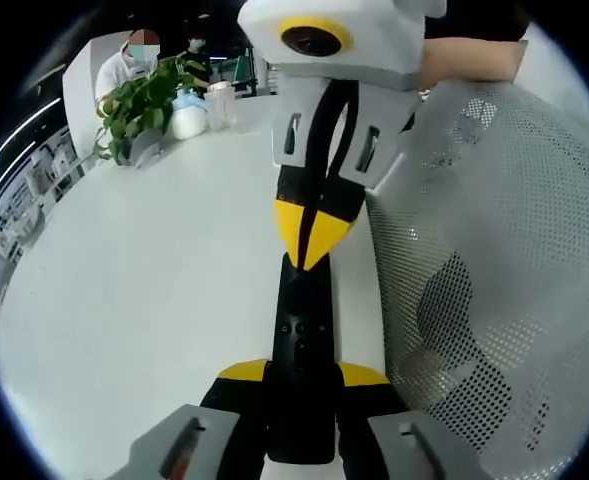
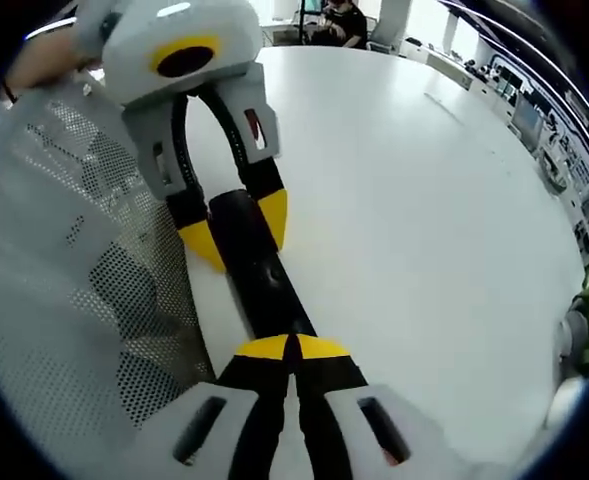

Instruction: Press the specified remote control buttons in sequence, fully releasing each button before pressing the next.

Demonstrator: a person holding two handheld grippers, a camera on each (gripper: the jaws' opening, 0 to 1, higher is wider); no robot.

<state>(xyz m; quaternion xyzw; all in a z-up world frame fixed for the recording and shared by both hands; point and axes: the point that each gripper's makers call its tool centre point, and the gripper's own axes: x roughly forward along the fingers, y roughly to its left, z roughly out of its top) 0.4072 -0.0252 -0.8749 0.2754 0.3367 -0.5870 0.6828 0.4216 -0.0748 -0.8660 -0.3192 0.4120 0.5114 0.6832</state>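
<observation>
The remote (image 1: 301, 330) lay on the white table (image 1: 134, 300), just beside a mesh basket (image 1: 504, 250). The left gripper (image 1: 302, 400) had its jaws clamped on one end of the remote, probably to keep it steady. The right gripper (image 2: 292, 348) had its jaws closed together, tips over the buttons, which suited pressing. The basket seemed to hold a dark shape, but I could not tell what through the mesh.

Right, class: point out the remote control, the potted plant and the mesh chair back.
remote control (image 1: 301, 335), left gripper view, on its button face.
potted plant (image 1: 139, 105), left gripper view, on its leaves.
mesh chair back (image 1: 514, 220), left gripper view, on the white perforated mesh.
</observation>
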